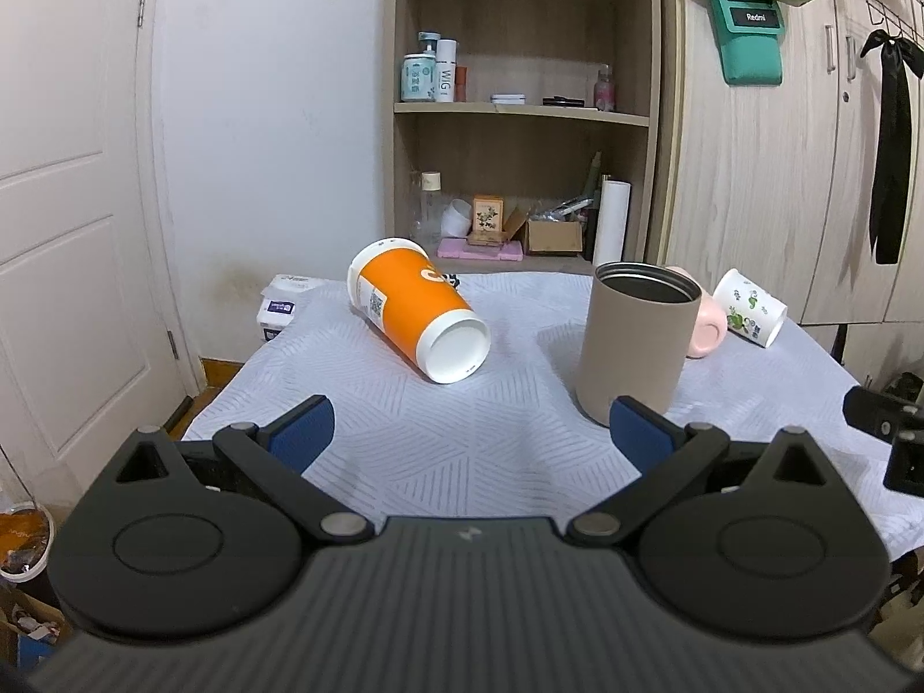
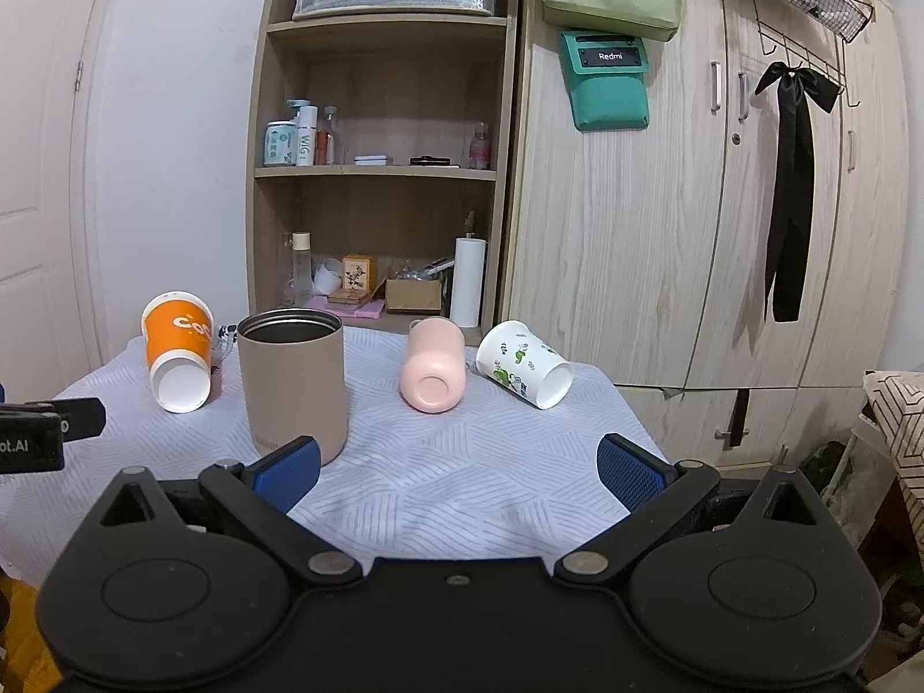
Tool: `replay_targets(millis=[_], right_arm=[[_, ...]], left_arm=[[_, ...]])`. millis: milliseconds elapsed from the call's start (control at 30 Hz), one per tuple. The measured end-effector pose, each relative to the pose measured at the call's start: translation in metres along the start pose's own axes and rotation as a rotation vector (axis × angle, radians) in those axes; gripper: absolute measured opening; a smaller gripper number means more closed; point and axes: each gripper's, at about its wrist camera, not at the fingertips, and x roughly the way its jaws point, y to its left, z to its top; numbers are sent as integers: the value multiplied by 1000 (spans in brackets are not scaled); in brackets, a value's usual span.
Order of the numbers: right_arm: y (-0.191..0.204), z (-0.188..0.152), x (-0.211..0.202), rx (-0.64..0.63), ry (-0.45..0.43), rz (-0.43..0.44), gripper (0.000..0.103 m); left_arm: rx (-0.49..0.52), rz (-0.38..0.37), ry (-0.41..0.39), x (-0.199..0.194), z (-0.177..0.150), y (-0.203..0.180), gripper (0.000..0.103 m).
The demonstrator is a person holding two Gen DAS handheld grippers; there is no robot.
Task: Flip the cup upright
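While both grippers hover short of the table with jaws wide and empty, this looks like pre-grasp: left gripper (image 1: 472, 433), right gripper (image 2: 456, 465). Tan tumbler (image 2: 293, 381) already stands upright. Left of it lies the orange cup (image 1: 413, 315) on its side; right of it, the pink cup (image 2: 433, 369) and floral cup (image 2: 522, 362), both tipped. Next: pick one, close across its wall, rotate base-down.

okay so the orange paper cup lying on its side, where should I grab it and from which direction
Grip the orange paper cup across its orange wall near the middle, coming down from above with the open left gripper, one finger on each long side. It lies on its side with the white base toward the camera and slightly raised, so both flanks look open; the rim likely crushes more easily.
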Motion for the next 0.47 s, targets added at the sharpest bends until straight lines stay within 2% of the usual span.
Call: replay_targets(millis=[167, 467], right_arm=[[0, 0, -2, 2, -10, 10, 103], [1, 0, -2, 2, -9, 12, 103]], left_arm=[[-10, -11, -8, -2, 0, 2, 103], [5, 12, -17, -4, 0, 2, 103]])
